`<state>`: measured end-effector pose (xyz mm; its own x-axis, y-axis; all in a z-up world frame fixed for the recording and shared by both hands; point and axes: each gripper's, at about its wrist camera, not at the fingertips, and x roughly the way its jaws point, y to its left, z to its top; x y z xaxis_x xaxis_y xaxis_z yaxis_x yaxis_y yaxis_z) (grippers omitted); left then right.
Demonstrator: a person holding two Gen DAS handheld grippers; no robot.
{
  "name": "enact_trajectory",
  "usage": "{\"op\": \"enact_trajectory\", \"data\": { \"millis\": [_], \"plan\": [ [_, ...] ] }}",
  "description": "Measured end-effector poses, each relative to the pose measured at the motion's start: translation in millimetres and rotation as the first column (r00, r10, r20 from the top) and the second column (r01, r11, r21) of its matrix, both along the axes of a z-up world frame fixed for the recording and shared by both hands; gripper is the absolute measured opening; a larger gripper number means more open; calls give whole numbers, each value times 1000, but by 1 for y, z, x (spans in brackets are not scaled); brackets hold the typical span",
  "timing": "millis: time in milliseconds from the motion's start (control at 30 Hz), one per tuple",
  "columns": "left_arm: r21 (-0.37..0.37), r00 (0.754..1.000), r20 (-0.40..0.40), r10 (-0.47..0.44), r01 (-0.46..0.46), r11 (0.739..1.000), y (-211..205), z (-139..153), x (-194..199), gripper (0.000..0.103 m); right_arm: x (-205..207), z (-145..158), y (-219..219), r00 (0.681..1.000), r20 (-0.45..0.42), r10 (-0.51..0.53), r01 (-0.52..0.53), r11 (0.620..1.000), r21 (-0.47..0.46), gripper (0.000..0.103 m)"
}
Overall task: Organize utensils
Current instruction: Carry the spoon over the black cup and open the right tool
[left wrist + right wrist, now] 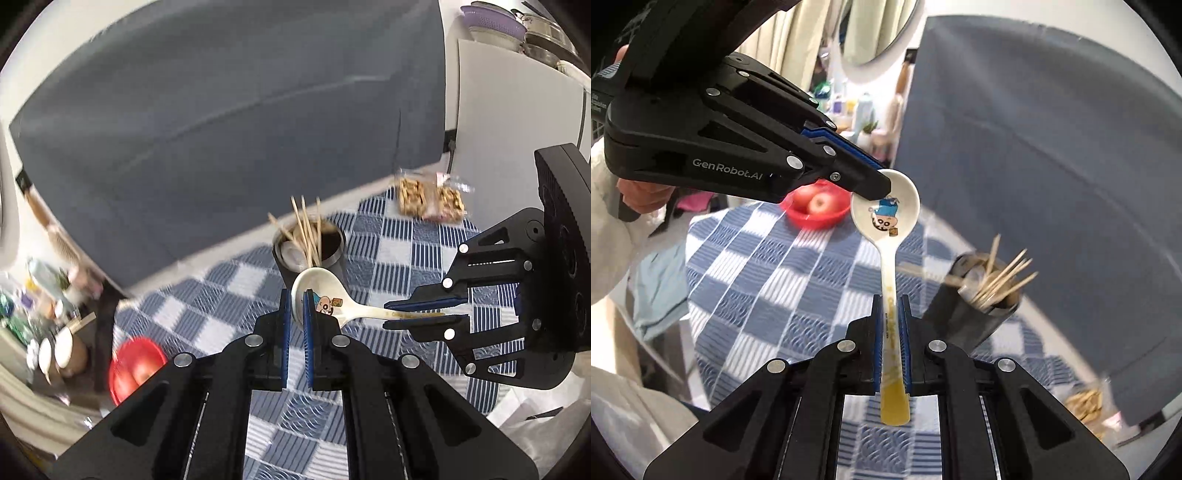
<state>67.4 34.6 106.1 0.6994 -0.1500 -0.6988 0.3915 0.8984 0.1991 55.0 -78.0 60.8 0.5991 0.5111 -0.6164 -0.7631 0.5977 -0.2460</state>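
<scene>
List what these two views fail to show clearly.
- Cup: base hidden behind the spoon in the left view; contents motion-blurred in the right view.
- Snack packets: blurred, labels unreadable.
- Shelf clutter: blurred at the left view's edge.
- Red bowl: partly behind the left claw.

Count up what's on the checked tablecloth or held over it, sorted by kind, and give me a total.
Spoons: 1, the white cartoon spoon, held by the left gripper and right gripper
Utensil cups: 1, the dark cup of sticks
Red fruit bowls: 1
Wrapped snack packets: 2
Total: 5
</scene>
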Motion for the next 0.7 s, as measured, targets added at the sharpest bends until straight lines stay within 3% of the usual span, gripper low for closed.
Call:
{"op": "enact_trajectory", "data": {
  "millis": [300,433,700],
  "plan": [
    [43,995,21,-96,95,995,-8,67,59,7,62,51,-1,998,-8,-67,68,994,91,8],
    [56,990,18,-142,141,988,-9,86,82,7,85,59,5,996,-25,-86,88,989,120,8],
    [67,981,-15,-192,193,979,-9,68,130,7,137,34,8,988,-92,-127,141,974,178,7]
  ]
}}
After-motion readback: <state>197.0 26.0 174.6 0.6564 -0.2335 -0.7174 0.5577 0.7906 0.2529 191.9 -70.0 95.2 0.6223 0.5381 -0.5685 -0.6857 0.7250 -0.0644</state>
